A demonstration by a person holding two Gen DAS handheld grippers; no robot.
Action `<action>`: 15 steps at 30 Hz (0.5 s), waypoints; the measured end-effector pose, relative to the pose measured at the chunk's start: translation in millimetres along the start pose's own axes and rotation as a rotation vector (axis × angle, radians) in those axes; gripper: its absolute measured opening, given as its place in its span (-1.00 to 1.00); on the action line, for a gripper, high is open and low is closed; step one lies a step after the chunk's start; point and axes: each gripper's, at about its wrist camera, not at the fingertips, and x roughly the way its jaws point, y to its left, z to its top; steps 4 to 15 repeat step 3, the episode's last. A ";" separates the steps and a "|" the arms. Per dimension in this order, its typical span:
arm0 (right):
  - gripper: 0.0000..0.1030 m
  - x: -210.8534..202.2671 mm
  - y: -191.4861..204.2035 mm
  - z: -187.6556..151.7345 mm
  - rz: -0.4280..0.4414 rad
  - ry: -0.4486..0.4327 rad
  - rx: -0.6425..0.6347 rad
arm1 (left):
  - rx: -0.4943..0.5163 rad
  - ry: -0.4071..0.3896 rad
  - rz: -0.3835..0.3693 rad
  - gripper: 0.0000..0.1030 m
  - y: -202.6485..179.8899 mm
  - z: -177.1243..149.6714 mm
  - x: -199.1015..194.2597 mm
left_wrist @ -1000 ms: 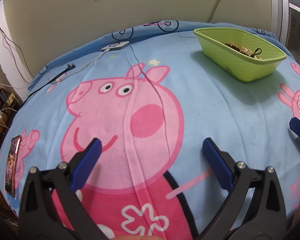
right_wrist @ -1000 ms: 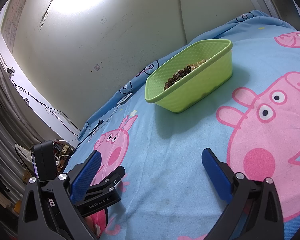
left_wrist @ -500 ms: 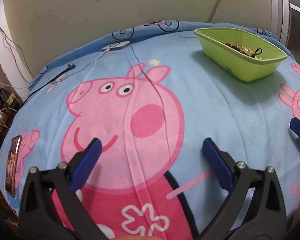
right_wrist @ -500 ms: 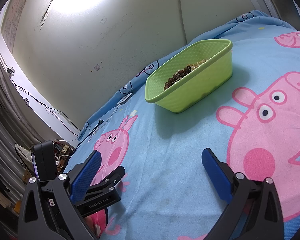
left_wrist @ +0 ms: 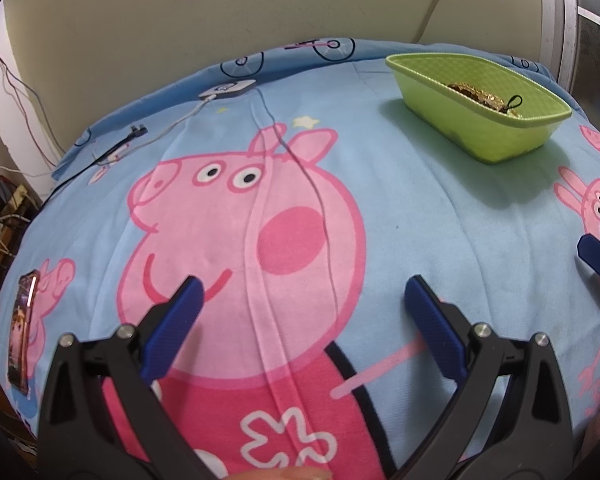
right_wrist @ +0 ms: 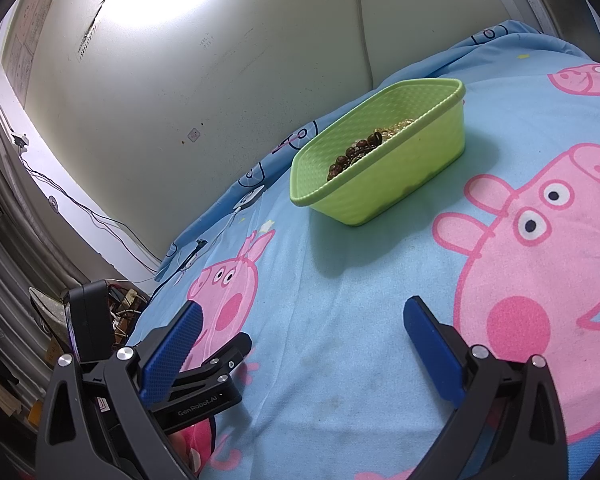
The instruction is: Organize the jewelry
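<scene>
A lime-green plastic basket (left_wrist: 500,136) stands on the blue cartoon-pig bedspread at the far right of the left wrist view; it also shows in the right wrist view (right_wrist: 400,184). Inside lie gold jewelry with a black loop (left_wrist: 480,98) and brown beads (right_wrist: 352,156). My left gripper (left_wrist: 300,300) is open and empty, low over the pig's face. My right gripper (right_wrist: 300,320) is open and empty, well short of the basket. The left gripper's body (right_wrist: 204,380) shows at the lower left of the right wrist view.
A white charger with its cable (left_wrist: 228,90) and a thin grey cord (left_wrist: 320,200) lie across the bedspread. A phone (left_wrist: 22,332) lies at the bed's left edge. The wall stands behind the bed, with clutter and wires (right_wrist: 116,308) on the floor to the left.
</scene>
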 end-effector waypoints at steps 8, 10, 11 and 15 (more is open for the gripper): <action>0.61 -0.1 -0.5 0.3 0.000 0.000 0.000 | -0.001 0.003 -0.001 0.88 -0.3 0.3 0.2; 0.61 -0.1 -0.5 0.3 0.000 0.000 0.000 | -0.001 0.003 -0.001 0.88 -0.3 0.3 0.2; 0.61 -0.1 -0.5 0.3 0.000 0.000 0.000 | -0.001 0.003 -0.001 0.88 -0.3 0.3 0.2; 0.61 -0.1 -0.5 0.3 0.000 0.000 0.000 | -0.001 0.003 -0.001 0.88 -0.3 0.3 0.2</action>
